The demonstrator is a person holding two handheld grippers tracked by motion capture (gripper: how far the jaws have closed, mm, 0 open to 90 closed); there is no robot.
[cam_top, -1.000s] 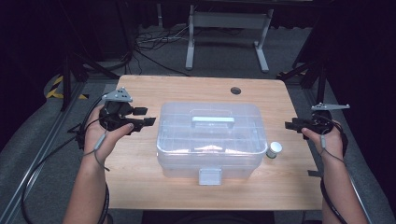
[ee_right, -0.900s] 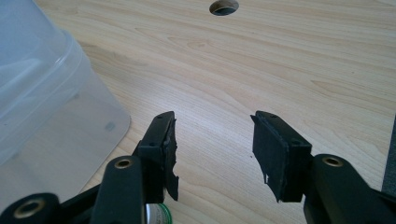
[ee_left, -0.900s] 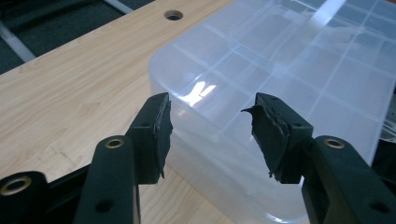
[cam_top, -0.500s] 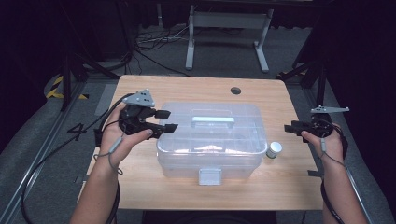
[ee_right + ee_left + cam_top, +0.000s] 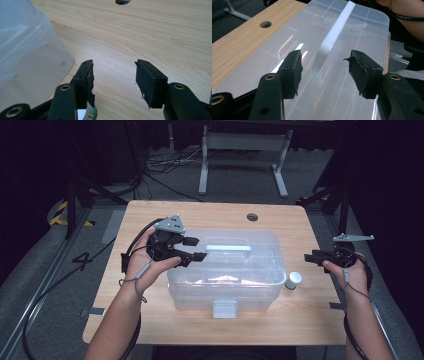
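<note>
A clear plastic storage box (image 5: 225, 275) with a white handle (image 5: 228, 248) on its lid stands mid-table. My left gripper (image 5: 196, 248) hovers over the lid's left end, pointing at the handle. Its jaws have just been opening and stand open, gripping nothing. In the left gripper view the handle (image 5: 334, 32) runs away from the left gripper (image 5: 324, 67), its near end just ahead of the gap. My right gripper (image 5: 309, 257) is open above the table right of the box. In the right gripper view, that gripper (image 5: 113, 75) hangs over bare wood with the box (image 5: 22, 45) at the left.
A small white jar (image 5: 293, 280) stands against the box's right side; its top (image 5: 86, 113) peeks under one right jaw. The box has a front latch (image 5: 224, 308). A cable hole (image 5: 252, 216) sits near the wooden table's (image 5: 150, 320) far edge. Cables and a metal stand lie beyond.
My left gripper has moved right, from over the table's left side to above the box lid near the handle. The right gripper has stayed put.
</note>
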